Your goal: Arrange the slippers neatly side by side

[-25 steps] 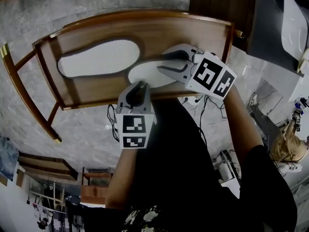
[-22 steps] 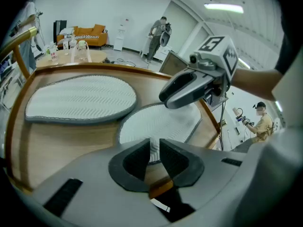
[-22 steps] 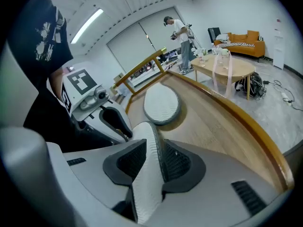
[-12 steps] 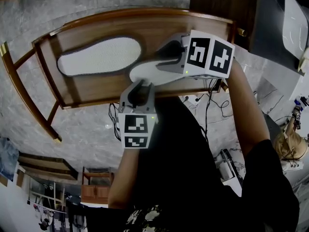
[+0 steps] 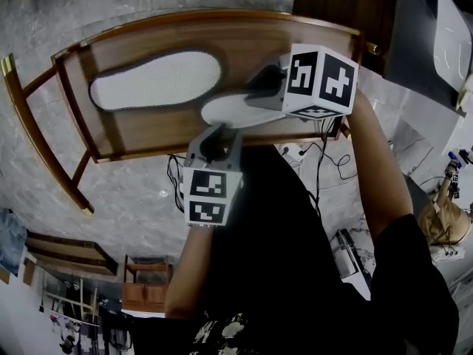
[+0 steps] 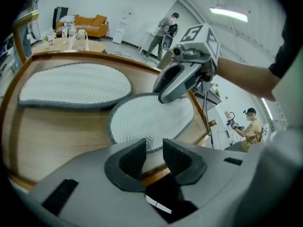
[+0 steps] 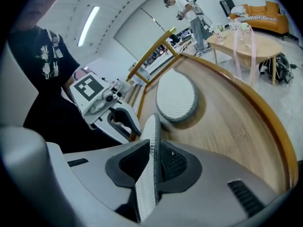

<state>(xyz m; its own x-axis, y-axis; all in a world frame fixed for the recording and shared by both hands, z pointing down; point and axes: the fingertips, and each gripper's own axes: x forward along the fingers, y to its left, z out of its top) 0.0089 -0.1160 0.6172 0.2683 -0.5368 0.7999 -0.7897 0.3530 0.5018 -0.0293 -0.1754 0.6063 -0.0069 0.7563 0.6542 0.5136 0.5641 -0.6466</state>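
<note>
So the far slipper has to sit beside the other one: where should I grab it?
On the far slipper, likely the long edge facing the person, toward its narrower left end. It lies flat and thin, sole up, on the seat, and the near slipper crowds its wide end. Come low from the front, jaws above and below the rim.

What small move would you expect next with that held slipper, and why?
Probably slide the near slipper along the seat until level beside the far slipper. The right gripper, whose jaws have just been closing, pinches its edge, and it sits offset toward one end.
</note>
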